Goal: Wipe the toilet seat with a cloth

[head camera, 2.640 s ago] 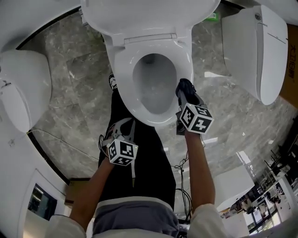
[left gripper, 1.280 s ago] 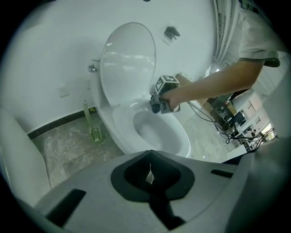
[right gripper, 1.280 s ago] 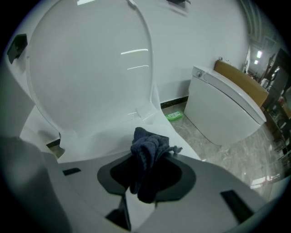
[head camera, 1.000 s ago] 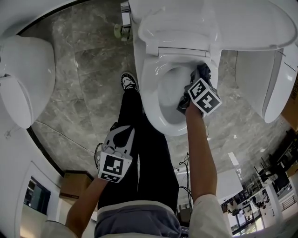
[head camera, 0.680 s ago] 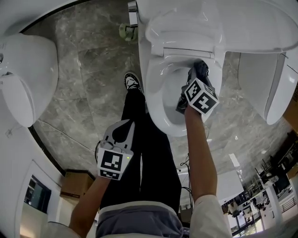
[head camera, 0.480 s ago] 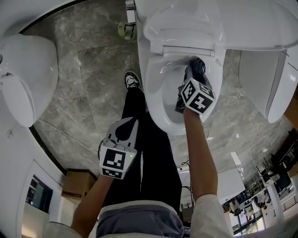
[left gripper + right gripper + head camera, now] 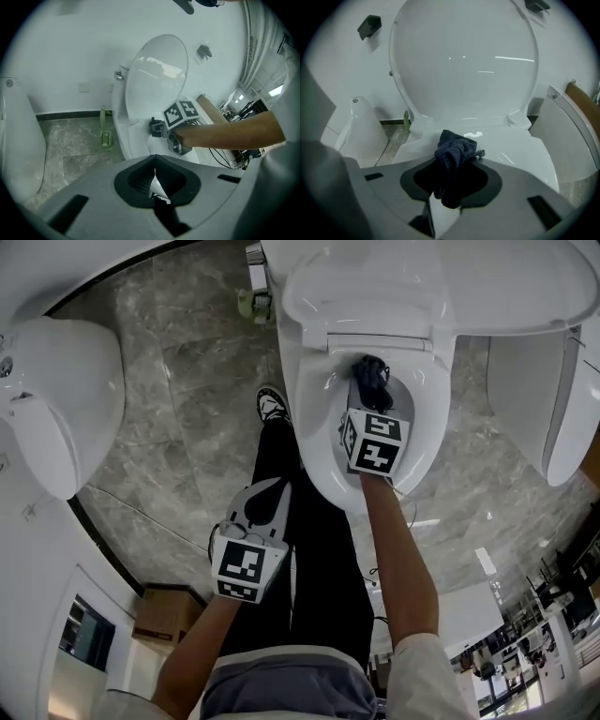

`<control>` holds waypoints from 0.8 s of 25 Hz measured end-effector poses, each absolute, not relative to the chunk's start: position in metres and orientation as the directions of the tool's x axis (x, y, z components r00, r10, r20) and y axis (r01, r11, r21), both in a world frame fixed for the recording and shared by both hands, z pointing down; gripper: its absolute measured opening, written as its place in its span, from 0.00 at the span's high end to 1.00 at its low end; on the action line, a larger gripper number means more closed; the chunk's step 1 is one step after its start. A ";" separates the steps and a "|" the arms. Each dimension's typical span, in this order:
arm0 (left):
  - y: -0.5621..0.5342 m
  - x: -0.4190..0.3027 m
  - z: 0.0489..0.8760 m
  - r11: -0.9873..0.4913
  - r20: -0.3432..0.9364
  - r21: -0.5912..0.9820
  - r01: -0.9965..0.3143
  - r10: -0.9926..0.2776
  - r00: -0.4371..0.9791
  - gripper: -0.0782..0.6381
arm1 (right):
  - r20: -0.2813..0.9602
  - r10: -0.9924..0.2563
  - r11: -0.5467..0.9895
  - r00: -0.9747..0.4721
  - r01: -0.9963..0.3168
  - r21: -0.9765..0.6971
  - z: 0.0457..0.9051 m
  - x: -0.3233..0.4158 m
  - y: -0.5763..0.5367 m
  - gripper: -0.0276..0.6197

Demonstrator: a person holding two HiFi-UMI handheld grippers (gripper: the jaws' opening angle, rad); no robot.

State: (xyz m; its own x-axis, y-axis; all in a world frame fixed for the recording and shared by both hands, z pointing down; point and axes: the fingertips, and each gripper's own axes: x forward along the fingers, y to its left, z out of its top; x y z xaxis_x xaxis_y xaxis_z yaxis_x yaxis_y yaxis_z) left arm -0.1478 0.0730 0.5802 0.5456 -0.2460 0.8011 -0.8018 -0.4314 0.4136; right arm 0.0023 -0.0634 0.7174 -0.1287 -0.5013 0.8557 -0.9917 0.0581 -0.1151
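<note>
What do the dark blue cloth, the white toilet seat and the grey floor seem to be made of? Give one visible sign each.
The dark blue cloth: soft matt fabric, perhaps terry; it bunches in limp folds.
The white toilet seat: glossy, probably plastic; sharp light streaks.
The grey veined floor: polished stone or stone-look tile; marble-like veins.

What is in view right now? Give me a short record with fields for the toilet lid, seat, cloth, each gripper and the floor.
lid: white, raised
seat: white, down
cloth: dark, bunched, at the back of the seat just in front of the lid
right gripper: over the toilet, jaws shut on the cloth
left gripper: off to the side above the person's leg, jaws shut, nothing held
floor: grey stone
</note>
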 end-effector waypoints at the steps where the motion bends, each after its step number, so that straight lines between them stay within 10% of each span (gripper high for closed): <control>1: 0.075 -0.149 0.581 -0.430 0.804 0.412 -0.803 -0.244 0.543 0.88 | 0.855 -0.500 0.078 -0.138 -0.990 -0.114 0.717 -0.001 -0.063 0.79; 20: 0.097 -0.130 0.581 -0.437 0.813 0.399 -0.806 -0.237 0.531 0.88 | 0.824 -0.434 0.391 -0.364 -0.900 -0.192 0.709 -0.056 -0.031 0.79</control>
